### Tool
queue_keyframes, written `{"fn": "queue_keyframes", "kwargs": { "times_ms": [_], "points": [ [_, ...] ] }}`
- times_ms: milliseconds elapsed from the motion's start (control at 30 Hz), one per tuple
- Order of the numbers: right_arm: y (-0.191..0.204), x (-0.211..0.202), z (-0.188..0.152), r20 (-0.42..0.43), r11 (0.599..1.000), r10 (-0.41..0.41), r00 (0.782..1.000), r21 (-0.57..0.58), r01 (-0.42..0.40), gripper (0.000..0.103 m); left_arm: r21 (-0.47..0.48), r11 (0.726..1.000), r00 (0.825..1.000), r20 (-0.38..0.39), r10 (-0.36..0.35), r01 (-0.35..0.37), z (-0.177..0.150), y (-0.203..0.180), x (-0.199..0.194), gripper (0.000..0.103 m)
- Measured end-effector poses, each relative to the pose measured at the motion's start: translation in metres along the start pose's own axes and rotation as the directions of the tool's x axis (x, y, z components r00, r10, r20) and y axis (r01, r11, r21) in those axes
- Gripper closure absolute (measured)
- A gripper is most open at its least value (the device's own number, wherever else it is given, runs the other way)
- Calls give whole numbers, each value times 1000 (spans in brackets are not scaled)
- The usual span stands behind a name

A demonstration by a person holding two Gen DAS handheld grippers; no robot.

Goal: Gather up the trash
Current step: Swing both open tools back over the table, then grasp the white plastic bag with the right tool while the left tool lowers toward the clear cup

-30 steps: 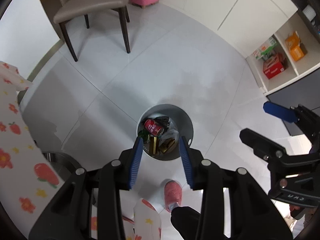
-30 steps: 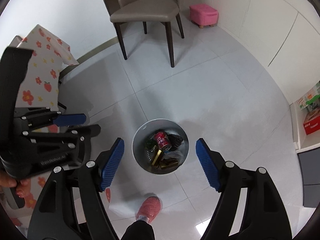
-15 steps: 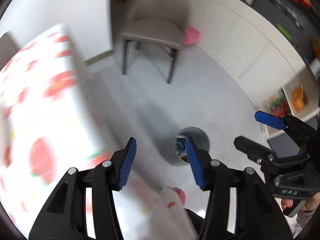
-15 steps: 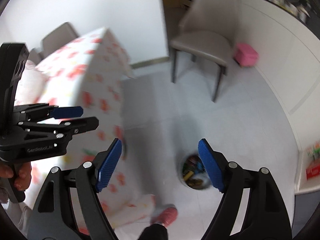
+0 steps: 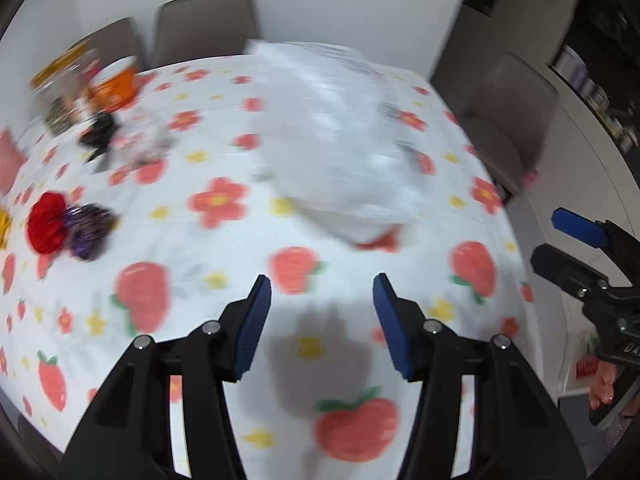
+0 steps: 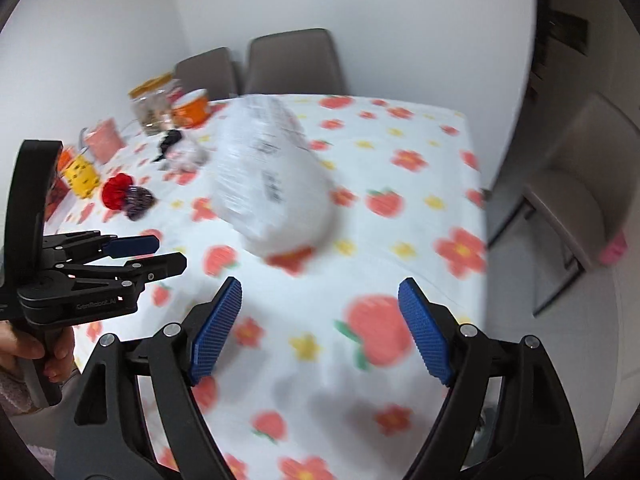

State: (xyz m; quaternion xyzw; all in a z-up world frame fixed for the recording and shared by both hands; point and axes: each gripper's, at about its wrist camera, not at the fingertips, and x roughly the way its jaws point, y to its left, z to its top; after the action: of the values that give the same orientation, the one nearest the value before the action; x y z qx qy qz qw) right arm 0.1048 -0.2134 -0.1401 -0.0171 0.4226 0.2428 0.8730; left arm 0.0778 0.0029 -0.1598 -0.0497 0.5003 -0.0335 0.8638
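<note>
Two grippers are hovering over the table, each with its jaws spread apart and nothing between them. The left gripper is holding its blue ribbed pads over the tablecloth, its shadow falling on the cloth just ahead of the fingers. The right gripper is showing a wider gap between its blue pads and is likewise gripping nothing. Each gripper is appearing at the edge of the other's view: the right one at the right edge of the left wrist view, the left one at the left edge of the right wrist view, held by a hand.

Ahead of both grippers, a large white plastic bag is lying on the cloth near the table's middle (motion blur is hiding its printing). A red crumpled wrapper and a purple crumpled wrapper are lying touching each other toward the table's left side, well apart from both grippers. Farther back, a black scrap and a clear crumpled wrapper are lying just beside each other. Behind them an orange and white cup and a jar are standing near the far left corner. A yellow cup and a pink container are standing along the left edge. Three taupe chairs are standing around the table.
</note>
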Motion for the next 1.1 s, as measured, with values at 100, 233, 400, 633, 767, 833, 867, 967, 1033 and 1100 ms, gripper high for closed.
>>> {"fn": "queue_keyframes", "kwargs": {
  "times_ms": [100, 233, 400, 633, 767, 833, 867, 967, 1033, 1100],
  "points": [
    [49, 18, 26, 4, 997, 43, 999, -58, -43, 25, -62, 997, 999, 18, 45, -44, 0, 56, -13, 49],
    [101, 38, 50, 2, 990, 77, 997, -121, -76, 25, -113, 989, 995, 20, 95, -92, 2, 118, -19, 49],
    [133, 54, 71, 9, 986, 62, 998, -157, -60, 25, -116, 983, 989, 39, 146, -141, 12, 167, -19, 49],
    [119, 66, 102, 51, 988, -62, 997, -141, 69, 19, -70, 982, 982, 59, 179, -175, 34, 203, -6, 48],
    [102, 77, 113, 53, 983, -134, 990, -119, 140, 18, -52, 984, 984, 50, 173, -170, 40, 209, 8, 45],
    [94, 82, 117, 45, 981, -153, 987, -110, 158, 18, -50, 984, 984, 45, 174, -172, 43, 212, 14, 45],
    [91, 84, 118, 43, 980, -161, 986, -109, 164, 18, -51, 984, 984, 43, 173, -171, 45, 213, 16, 45],
    [85, 89, 122, 36, 977, -182, 983, -111, 185, 17, -43, 985, 984, 47, 171, -169, 49, 214, 15, 45],
    [80, 95, 124, 23, 975, -192, 981, -106, 194, 16, -30, 985, 984, 49, 171, -170, 53, 215, 16, 44],
    [76, 104, 125, 4, 975, -198, 980, -102, 197, 16, -24, 985, 984, 52, 172, -171, 57, 216, 17, 43]
  ]
}}
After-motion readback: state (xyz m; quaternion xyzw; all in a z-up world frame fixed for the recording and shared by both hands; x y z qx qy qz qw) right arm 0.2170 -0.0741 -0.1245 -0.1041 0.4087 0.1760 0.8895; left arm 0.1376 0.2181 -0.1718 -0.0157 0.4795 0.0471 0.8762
